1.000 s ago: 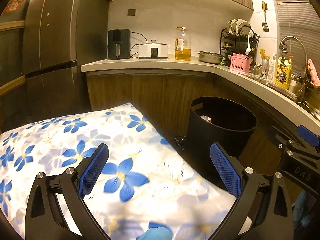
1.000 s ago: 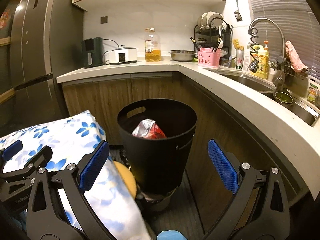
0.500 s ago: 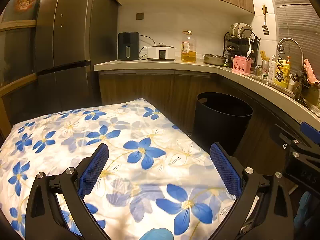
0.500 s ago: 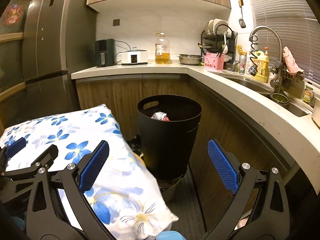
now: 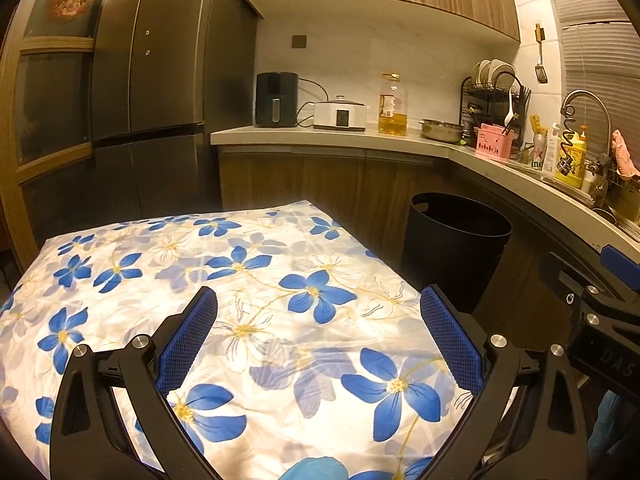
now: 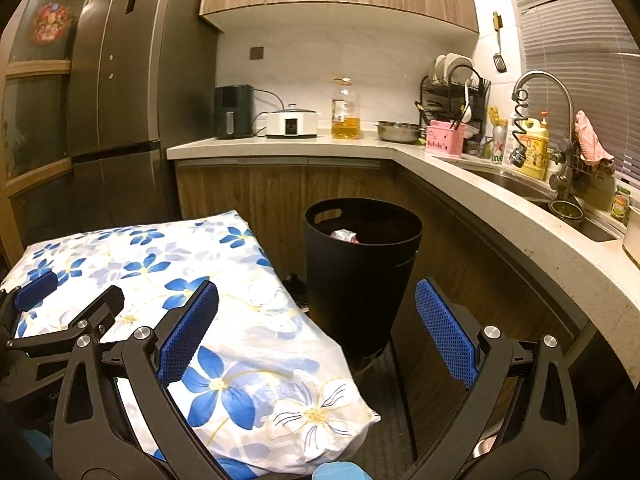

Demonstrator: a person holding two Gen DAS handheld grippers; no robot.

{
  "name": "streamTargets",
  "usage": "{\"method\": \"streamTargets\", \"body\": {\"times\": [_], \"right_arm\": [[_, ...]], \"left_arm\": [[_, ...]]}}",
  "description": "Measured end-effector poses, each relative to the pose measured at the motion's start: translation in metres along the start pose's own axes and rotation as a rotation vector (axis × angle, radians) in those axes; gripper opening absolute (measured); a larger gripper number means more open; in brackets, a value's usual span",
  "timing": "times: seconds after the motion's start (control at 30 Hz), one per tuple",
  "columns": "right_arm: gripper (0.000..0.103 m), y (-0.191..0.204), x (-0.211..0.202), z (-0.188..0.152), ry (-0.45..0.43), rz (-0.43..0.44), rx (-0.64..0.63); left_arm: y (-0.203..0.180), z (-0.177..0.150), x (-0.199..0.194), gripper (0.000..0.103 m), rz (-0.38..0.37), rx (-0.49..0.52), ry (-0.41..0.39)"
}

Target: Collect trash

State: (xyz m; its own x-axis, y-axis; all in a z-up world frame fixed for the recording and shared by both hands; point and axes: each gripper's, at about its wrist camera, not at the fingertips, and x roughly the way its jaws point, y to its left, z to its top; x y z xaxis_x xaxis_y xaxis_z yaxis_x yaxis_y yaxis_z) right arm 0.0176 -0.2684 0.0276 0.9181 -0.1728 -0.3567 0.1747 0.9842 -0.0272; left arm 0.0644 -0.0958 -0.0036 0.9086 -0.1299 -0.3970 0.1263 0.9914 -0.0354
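Black bin [image 6: 362,272] ahead of the right tongs [image 6: 316,330], slightly left of their centre line, on the floor against the wooden cabinets below the desk [image 6: 500,200]; crumpled wrapper [image 6: 345,236] inside it. Spread wide, gripping nothing. Same for the left tongs [image 5: 318,338]: jaws far apart, empty, hovering over the blue-flowered cushion [image 5: 240,280], bin beyond their right finger. Cushion under and left of the right tongs' left finger.
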Motion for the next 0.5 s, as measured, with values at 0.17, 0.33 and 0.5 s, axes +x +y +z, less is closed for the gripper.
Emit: {"method": "streamTargets", "body": {"times": [0.17,0.33,0.5], "right_arm": [[0.098,0.0062,-0.0017,-0.0013,0.007,0.018,-0.002],[0.098,0.0084,-0.0018,-0.0015,0.008,0.024,-0.004],[0.098,0.0097,-0.0019,-0.0015,0.008,0.025,-0.004]], "left_arm": [[0.0042,-0.0014,-0.004,0.097,0.012,-0.008,0.0],[0.007,-0.0013,-0.0059,0.097,0.017,-0.018,0.0],[0.009,-0.0015,-0.0061,0.097,0.014,-0.019,-0.001]]}}
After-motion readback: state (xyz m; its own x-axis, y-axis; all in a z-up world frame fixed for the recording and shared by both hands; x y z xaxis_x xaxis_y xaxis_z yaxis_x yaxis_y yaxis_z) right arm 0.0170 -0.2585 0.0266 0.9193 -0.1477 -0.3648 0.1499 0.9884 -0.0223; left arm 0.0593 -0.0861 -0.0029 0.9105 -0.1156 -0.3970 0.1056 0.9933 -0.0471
